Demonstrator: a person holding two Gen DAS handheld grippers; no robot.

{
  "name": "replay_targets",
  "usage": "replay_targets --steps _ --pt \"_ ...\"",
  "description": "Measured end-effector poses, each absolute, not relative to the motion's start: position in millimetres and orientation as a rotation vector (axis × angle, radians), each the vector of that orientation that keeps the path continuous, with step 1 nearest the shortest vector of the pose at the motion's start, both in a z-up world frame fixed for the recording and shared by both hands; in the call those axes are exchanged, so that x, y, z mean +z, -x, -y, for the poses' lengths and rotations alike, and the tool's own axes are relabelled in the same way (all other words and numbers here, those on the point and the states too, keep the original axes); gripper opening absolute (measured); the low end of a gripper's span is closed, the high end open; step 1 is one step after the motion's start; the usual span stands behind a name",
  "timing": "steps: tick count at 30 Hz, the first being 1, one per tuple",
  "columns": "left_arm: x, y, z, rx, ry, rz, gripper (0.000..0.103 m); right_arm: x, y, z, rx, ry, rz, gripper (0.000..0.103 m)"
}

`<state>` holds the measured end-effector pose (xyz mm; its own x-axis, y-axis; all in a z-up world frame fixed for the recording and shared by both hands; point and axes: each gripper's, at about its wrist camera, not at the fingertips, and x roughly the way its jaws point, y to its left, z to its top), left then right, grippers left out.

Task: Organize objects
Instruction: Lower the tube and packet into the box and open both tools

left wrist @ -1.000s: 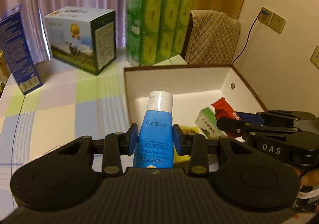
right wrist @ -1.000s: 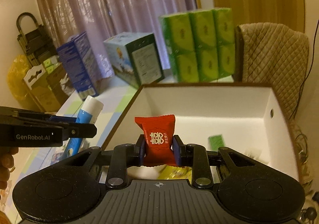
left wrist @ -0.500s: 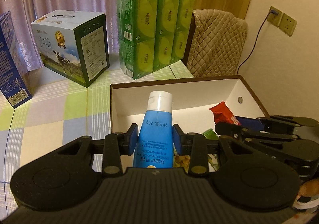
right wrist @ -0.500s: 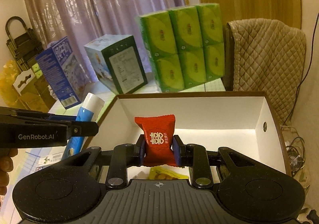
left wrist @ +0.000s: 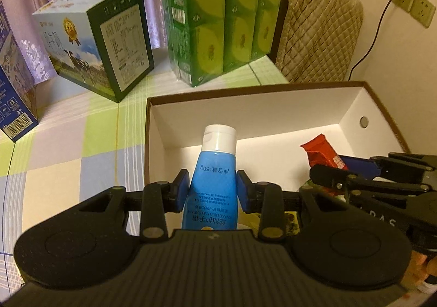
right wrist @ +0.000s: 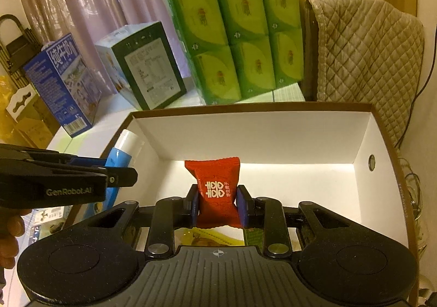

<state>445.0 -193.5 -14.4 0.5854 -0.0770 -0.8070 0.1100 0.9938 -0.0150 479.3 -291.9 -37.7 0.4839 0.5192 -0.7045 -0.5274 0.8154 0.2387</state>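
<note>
A blue hand cream tube (left wrist: 212, 186) with a white cap is clamped between the fingers of the left gripper (left wrist: 212, 190), cap pointing forward over the near left corner of the white-lined cardboard box (left wrist: 273, 118). A red candy packet (right wrist: 217, 192) is pinched upright between the fingers of the right gripper (right wrist: 217, 204), held above the open box interior. Both pairs of fingers are closed tight against their loads.

In the left wrist view the right gripper is seen from the side at the right edge, with the red packet projecting from it. In the right wrist view the left gripper is seen at the left edge, marked "GenRobot.AI", with part of a hand (right wrist: 11, 236) beneath it; only this view shows yellow and green packets (right wrist: 215, 236) clearly on the box floor below the red packet.

Behind the box, on the checked worktop (left wrist: 68, 143), a green tissue multipack (left wrist: 221, 14), a milk carton box (left wrist: 95, 39) and a blue carton (right wrist: 62, 82) are stood. A quilted chair back (right wrist: 363, 61) is seen at the right.
</note>
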Motion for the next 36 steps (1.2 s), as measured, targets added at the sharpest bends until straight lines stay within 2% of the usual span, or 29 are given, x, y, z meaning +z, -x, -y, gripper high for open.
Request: replay_targets --steps 20,23,25,36 --pt "-41 -484 207 -0.118 -0.073 -0.992 0.033 -55 -503 286 0.604 -0.006 -0.898 0.025" --pt "-39 -484 206 -0.120 -0.071 -0.976 0.036 -55 -504 287 0.599 -0.012 -0.899 0.025" --pt "-37 -485 205 -0.120 -0.071 -0.970 0.042 -55 -505 287 0.598 -0.016 -0.899 0.025" --pt "-26 -478 194 -0.105 -0.065 -0.945 0.047 -53 -505 283 0.604 -0.038 -0.890 0.025"
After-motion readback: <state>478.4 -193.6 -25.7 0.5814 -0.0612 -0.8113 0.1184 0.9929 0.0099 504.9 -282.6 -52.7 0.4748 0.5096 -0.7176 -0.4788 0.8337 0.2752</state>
